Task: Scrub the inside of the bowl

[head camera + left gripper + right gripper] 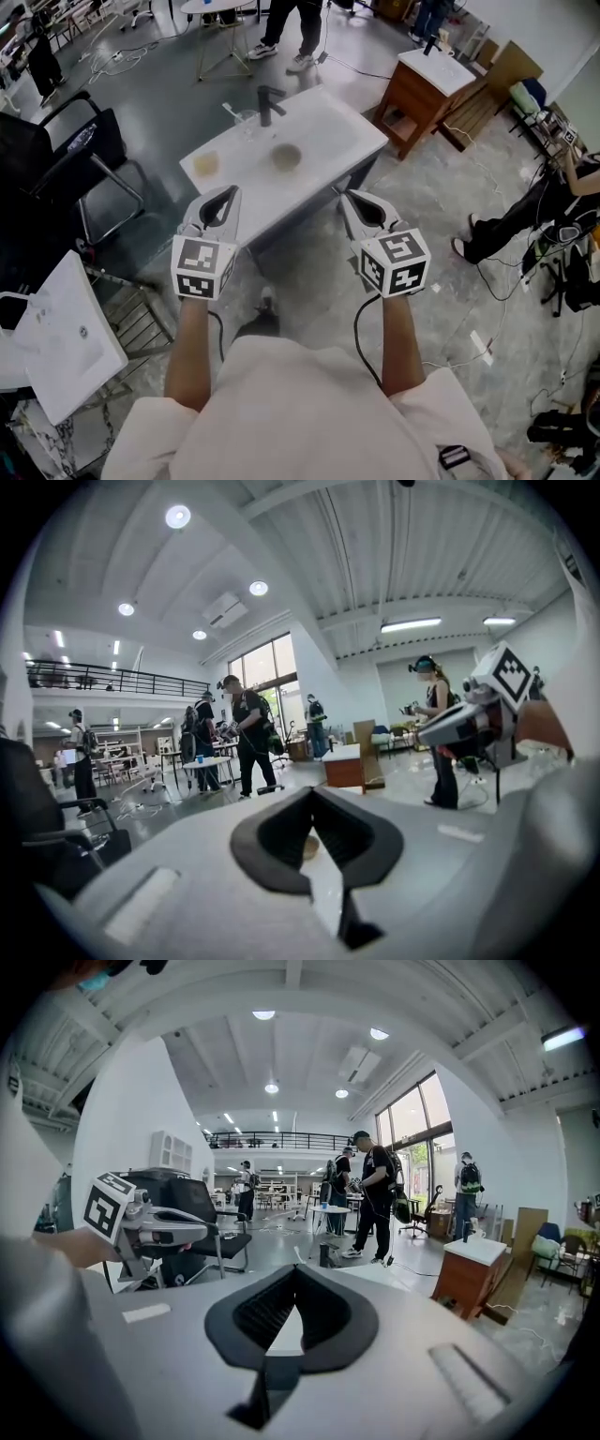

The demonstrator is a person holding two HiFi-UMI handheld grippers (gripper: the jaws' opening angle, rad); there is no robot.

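The left gripper's (228, 193) jaws are pressed together at the tips with nothing between them, as the left gripper view shows (312, 792). The right gripper's (346, 196) jaws are likewise closed on nothing in the right gripper view (293, 1270). Both grippers point forward and slightly downward, side by side and well apart. Their marker cubes face the head camera, and a bare forearm reaches out behind each one. Both sit in the air short of the white tabletop (328, 131), touching nothing.

The bowl (286, 157), brownish and round, sits upright near the middle of the tabletop, ahead of the two grippers and between their lines of aim. What is inside it is too small to tell. To its left lies a flat yellowish square thing (205, 166), apart from the bowl. Farther back stands a clear glass (246, 120), and just beside it a dark faucet (267, 103) rises from the tabletop.
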